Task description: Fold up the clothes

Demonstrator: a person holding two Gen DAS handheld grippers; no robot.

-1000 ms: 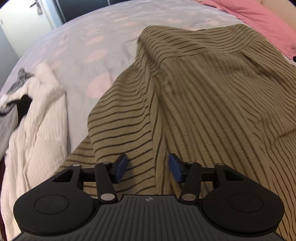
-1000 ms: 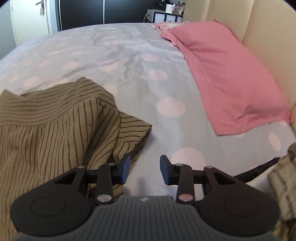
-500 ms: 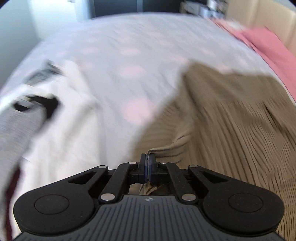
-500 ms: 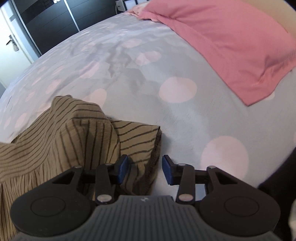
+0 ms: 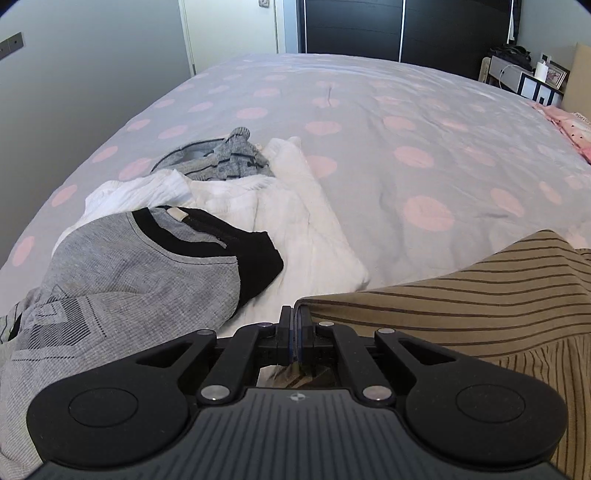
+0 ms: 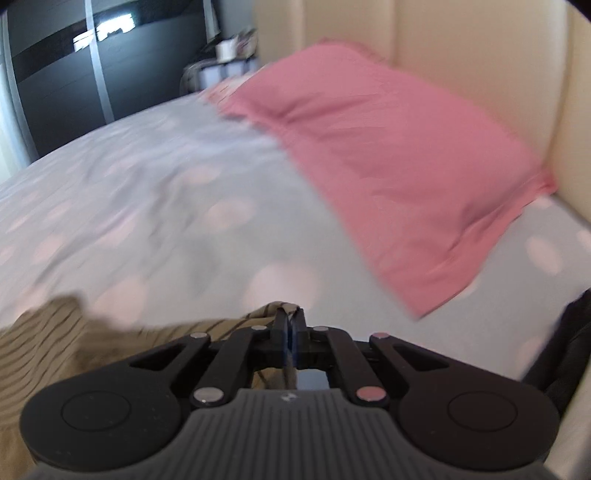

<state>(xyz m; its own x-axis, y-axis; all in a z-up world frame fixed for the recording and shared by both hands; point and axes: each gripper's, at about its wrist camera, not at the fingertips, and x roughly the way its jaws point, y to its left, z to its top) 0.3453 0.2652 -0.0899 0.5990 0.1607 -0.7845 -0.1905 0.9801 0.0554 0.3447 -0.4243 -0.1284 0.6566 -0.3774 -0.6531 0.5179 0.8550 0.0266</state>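
Home bedroom: bed [image 5: 369, 122] with polka-dot cover fills frame, pink pillow [image 6: 388, 155] against padded headboard [image 6: 480, 55] upper right, dark wardrobe [image 5: 406, 29] top.

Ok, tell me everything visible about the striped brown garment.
The striped brown garment is thin olive-brown woven cloth with dark narrow stripes, crumpled on the dotted bedspread. The left gripper is shut on one edge, the right gripper on another bunched edge. Its shape is unclear. A white garment lies beside it.

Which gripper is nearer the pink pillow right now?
Right. The right gripper, shut on the striped garment, has the pink pillow just ahead; the left gripper holds the garment's far edge beside the clothes pile.
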